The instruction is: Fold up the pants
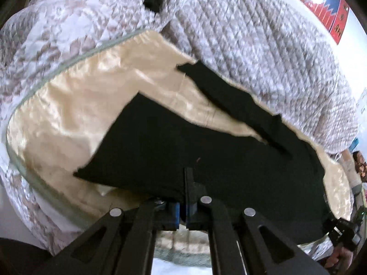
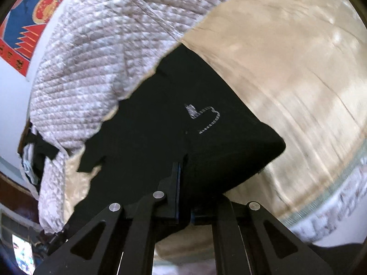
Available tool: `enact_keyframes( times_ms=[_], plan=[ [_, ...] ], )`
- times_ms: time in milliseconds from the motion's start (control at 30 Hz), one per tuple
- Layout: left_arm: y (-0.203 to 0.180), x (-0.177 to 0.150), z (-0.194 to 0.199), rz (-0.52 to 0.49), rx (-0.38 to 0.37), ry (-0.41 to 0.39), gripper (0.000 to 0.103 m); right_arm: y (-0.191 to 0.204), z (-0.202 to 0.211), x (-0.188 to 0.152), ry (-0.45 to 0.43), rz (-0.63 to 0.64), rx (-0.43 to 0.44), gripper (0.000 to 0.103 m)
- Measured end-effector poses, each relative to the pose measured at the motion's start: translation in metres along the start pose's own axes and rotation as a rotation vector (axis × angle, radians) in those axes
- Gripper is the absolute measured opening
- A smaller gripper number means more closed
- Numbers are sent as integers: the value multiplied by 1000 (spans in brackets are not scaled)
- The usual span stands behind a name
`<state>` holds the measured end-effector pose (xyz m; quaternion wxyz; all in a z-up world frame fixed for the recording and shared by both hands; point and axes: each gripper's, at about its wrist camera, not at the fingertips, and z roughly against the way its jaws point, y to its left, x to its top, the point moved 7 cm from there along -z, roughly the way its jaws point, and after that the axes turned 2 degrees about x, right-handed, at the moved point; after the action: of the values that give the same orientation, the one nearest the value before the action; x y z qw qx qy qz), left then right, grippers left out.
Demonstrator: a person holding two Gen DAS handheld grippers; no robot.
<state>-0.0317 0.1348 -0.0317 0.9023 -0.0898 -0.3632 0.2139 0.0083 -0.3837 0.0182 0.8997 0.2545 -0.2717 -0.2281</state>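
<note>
Left gripper [image 1: 183, 197]: lower centre of the left wrist view, jaws drawn together and clamped on the near edge of the black pants [image 1: 179, 142], fabric pinched between the blue-lined pads.
Right gripper [image 2: 183, 183]: lower centre of the right wrist view, jaws likewise closed, clamped on the same garment's hem.
Black pants: spread across a cream satin sheet [image 1: 75, 105], filling the middle of both views; one narrow leg runs diagonally toward the upper right of the left view; a small white stitched mark [image 2: 207, 119] sits centre frame in the right view.
Quilted bedspread [image 1: 252, 41]: grey-white, bunched along the upper part of both views, bordering the sheet.
Red and blue wall hanging [image 2: 29, 23]: upper left of the right view, on a white wall.
Both views blurred.
</note>
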Motion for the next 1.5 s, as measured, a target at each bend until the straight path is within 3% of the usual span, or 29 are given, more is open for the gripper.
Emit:
enact_keyframes(
  times_ms=[67, 167, 233, 367, 467, 567, 633, 733, 800, 900, 967, 1067, 1233, 1367, 1500],
  plan=[
    [3, -3, -4, 2, 6, 25, 5, -6, -3, -2, 13, -14, -3, 5],
    [5, 1, 8, -3, 32, -21, 10, -7, -3, -2, 22, -19, -8, 6],
    [15, 7, 18, 15, 76, -55, 10, -6, 3, -3, 14, -12, -12, 15],
    [48, 17, 33, 87, 273, -95, 10, -9, 26, -4, -52, 25, -108, 40],
    [55, 22, 41, 99, 324, -127, 10, -17, 50, 2, -135, 12, -195, 43],
    [39, 29, 46, 48, 288, -159, 11, -15, 66, 14, -223, 54, -262, 43],
    [22, 33, 42, 2, 227, -154, 11, -2, 63, 19, -239, 113, -255, 43],
    [-4, 31, 22, -82, 146, -96, 22, 22, 47, 20, -219, 225, -211, 44],
    [-7, 24, 3, -109, 167, -40, 22, 31, 28, 18, -179, 285, -196, 43],
    [9, 10, -16, -86, 210, 50, 21, 14, -8, 16, -75, 279, -251, 43],
    [9, 14, -10, -83, 207, 30, 22, 2, -11, 16, -74, 240, -254, 37],
    [1, 18, -5, -103, 228, 16, 23, 2, 2, 26, -133, 251, -293, 37],
    [-37, 34, -19, -181, 184, 19, 29, 44, -16, 27, -86, 365, -206, 37],
    [-45, 57, -37, -229, 228, -1, 36, 73, -37, 29, -36, 470, -181, 39],
    [-21, 58, -59, -201, 313, 36, 37, 70, -60, 40, -5, 516, -243, 43]
  ],
)
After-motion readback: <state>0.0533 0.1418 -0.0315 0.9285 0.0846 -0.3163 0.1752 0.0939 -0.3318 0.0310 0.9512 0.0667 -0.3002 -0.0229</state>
